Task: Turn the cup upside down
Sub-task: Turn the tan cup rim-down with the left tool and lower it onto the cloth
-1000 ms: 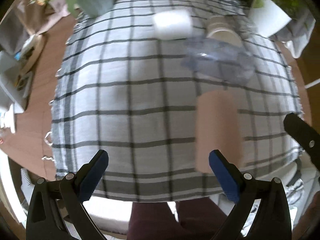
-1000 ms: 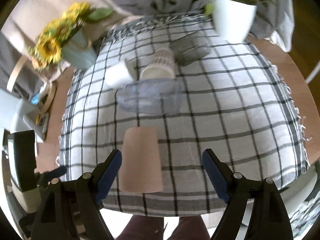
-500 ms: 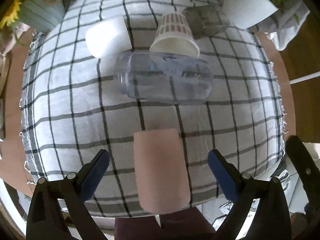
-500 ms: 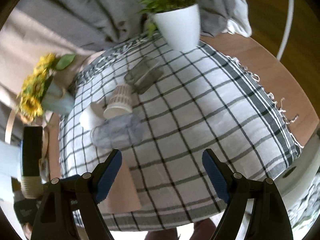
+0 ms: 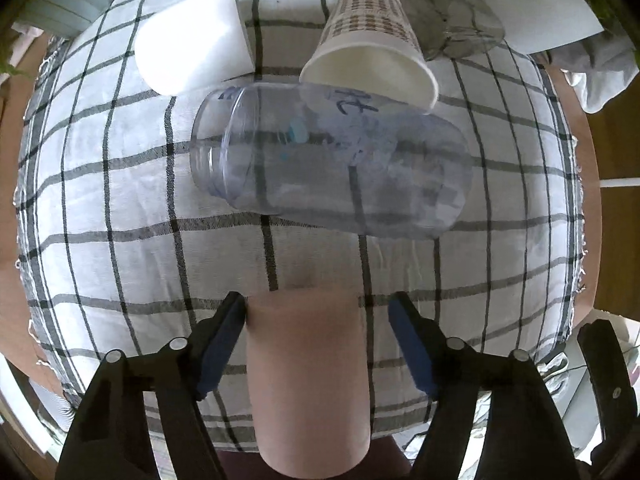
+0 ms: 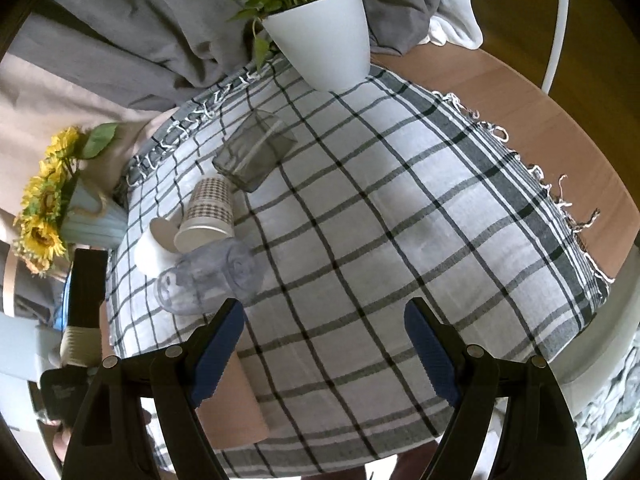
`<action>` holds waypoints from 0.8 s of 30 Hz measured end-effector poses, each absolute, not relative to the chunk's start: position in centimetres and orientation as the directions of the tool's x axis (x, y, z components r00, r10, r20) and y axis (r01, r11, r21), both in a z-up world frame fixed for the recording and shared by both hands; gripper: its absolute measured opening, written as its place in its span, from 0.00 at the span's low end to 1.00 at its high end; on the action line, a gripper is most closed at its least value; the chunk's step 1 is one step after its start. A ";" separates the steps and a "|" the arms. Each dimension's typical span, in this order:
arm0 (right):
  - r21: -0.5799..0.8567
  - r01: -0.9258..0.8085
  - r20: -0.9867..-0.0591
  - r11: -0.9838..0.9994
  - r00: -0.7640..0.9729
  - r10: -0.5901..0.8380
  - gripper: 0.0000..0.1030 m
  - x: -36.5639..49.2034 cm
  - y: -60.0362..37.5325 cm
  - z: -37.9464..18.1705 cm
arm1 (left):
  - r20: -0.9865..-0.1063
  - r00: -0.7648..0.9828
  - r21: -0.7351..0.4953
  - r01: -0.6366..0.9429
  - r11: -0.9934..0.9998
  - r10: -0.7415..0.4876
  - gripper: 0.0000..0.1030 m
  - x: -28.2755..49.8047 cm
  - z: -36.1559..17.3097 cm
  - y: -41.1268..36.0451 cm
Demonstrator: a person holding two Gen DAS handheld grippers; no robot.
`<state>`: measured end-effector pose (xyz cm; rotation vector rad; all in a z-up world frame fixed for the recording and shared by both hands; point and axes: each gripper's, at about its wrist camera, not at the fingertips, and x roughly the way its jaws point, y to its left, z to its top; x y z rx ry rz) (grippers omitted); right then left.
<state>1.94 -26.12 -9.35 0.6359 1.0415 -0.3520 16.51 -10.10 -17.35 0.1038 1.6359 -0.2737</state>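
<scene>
**Sam:** Your left claw (image 5: 316, 344) is open, and the pink cup (image 5: 310, 376) sits right between its two blue pads. The left pad touches the cup, or almost does. The right pad has a small gap. You do not hold the cup yet.

**Mia:** And your right claw (image 6: 324, 346)?

**Sam:** It is open too, with nothing in it. The pink cup (image 6: 232, 396) is low and to the left of it, partly behind its left pad.

**Mia:** What can go wrong?

**Sam:** The cup is at the near edge of the worktop (image 5: 120, 208), on the checked cloth (image 5: 100, 264). I think if one pad pushes before the other, the cup can slide or tip and fall off toward you. So close both pads together.

**Mia:** Anything else?

**Sam:** The cup gets wider at one end. If you squeeze too softly, it may slip out when you turn it over. If you squeeze too hard, it may dent. I cannot tell what it is made of.

**Mia:** What about the other things?

**Sam:** The clear jar (image 5: 332, 168) lies on its side just ahead of your left claw. Behind it are the paper cup (image 5: 368, 56), the white cup (image 5: 192, 44) and the grey glass (image 5: 452, 20). If you swing forward when you flip, you may bump the jar and it can roll.
</scene>
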 end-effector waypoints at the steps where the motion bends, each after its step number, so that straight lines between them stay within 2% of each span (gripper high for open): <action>1: 0.315 0.558 -0.883 0.768 0.468 0.022 0.80 2.0 -26.2 -9.5 | -0.992 -0.084 -0.108 0.226 0.968 -0.091 0.64 16.6 -17.5 -10.1; 5: 0.307 0.566 -0.890 0.765 0.456 0.019 0.80 2.0 -26.3 -9.9 | -0.994 -0.082 -0.095 0.224 0.970 -0.078 0.57 16.8 -18.0 -9.9; 12: 0.301 0.562 -0.891 0.771 0.453 0.017 0.80 2.0 -25.8 -9.8 | -0.992 -0.065 -0.117 0.222 0.968 -0.106 0.57 16.7 -17.7 -9.4; 24: 0.306 0.537 -0.876 0.786 0.482 0.012 0.80 2.0 -25.1 -8.3 | -0.983 0.105 -0.122 0.245 0.962 -0.151 0.57 15.6 -12.5 -8.3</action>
